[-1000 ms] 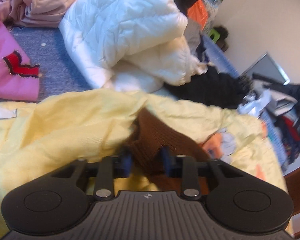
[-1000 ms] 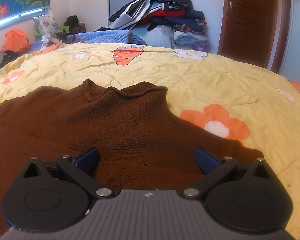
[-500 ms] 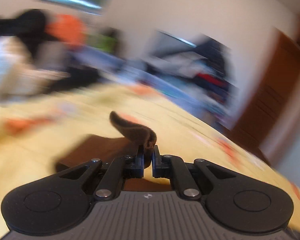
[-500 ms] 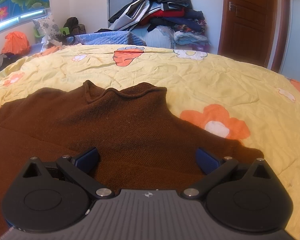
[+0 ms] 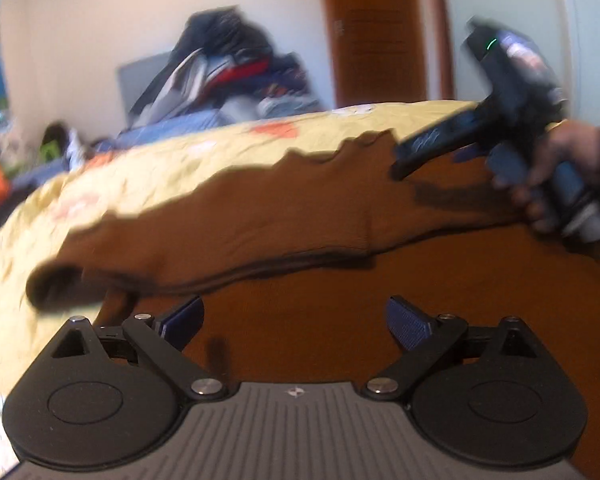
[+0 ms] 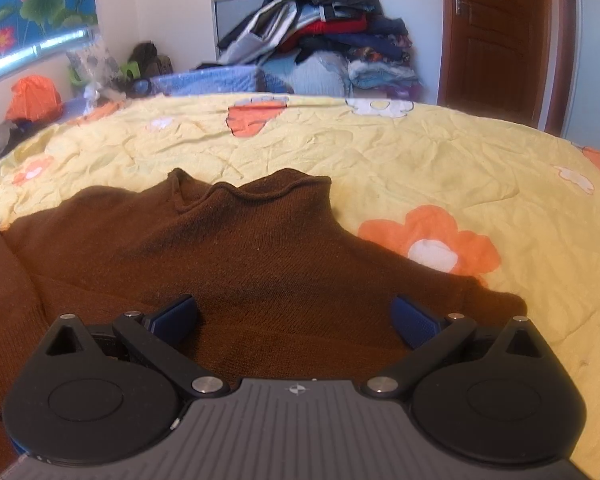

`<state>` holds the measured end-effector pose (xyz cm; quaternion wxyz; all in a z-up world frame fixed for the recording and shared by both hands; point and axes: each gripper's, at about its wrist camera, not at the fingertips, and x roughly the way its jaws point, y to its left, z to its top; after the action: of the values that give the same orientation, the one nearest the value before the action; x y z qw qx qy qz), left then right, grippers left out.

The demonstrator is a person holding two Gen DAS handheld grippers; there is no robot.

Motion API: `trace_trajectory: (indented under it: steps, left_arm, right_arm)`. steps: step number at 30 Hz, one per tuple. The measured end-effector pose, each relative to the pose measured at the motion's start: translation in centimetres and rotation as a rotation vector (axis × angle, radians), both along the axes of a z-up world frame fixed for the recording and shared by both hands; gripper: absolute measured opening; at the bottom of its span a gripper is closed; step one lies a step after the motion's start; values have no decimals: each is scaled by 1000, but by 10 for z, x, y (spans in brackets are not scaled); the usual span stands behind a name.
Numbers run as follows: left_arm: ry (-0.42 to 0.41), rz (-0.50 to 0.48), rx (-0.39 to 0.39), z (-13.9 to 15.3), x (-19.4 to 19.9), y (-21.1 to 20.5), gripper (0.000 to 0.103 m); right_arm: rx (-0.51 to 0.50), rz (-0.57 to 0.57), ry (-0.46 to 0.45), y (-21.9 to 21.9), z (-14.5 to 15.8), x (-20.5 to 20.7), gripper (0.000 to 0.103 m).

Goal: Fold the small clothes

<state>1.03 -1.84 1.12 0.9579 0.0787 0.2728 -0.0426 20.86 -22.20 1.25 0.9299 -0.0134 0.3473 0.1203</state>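
The brown sweater (image 6: 236, 264) lies flat on the yellow quilt (image 6: 420, 160), its collar toward the far side, and its lower part is hidden under both gripper bodies. In the blurred left view one sleeve (image 5: 220, 236) lies folded across the body, its cuff at the left. The left gripper (image 5: 294, 320) is opening its jaws above the sweater, and nothing is between them. The right gripper (image 6: 294, 320) stands wide open over the cloth and grips nothing; a hand (image 5: 556, 164) holds it, cut off at the frame edge. The clothes pile (image 6: 320, 40) and the door (image 6: 496, 36) are behind the quilt. No writing can be read.
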Motion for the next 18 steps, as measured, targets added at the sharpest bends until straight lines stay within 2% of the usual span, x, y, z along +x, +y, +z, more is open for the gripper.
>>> trace_trajectory:
  steps: [1,2,4,5,6,8,9,11,13,15,16,17,18]
  left_arm:
    - [-3,16,-22,1,2,4,98]
    - [6,25,-37,1,5,6,99]
    - [42,39,-54,0,12,8,98]
    - [54,40,-67,0,13,10,99]
    - [63,38,-86,1,14,13,99]
    - [76,40,-124,2,15,20,99]
    - [81,47,-139,1,15,22,99]
    - [88,63,-163,0,17,25,99]
    - [86,75,-185,-2,14,27,99]
    - [88,77,-201,-4,13,28,99]
    - [90,76,-206,-4,12,29,99]
    - [91,76,-208,-4,11,28,99]
    - [91,77,-210,-4,10,29,99]
  right_arm:
    - [34,-32,26,1,7,-1,97]
    - [126,-44,56,-1,16,-5,97]
    - [409,32,169,-2,27,-12,98]
    - [517,75,245,4,27,-14,97]
    - [580,118,330,13,24,-15,96]
    - [569,176,442,36,16,-16,86]
    - [534,179,462,45,13,-16,85]
    - [491,168,455,56,9,-16,85]
    - [514,151,460,61,7,-15,85]
    - [523,161,471,68,6,-16,80]
    - [506,168,466,73,7,-16,64]
    - [487,176,469,78,8,-16,40]
    - [463,176,479,83,6,-15,27]
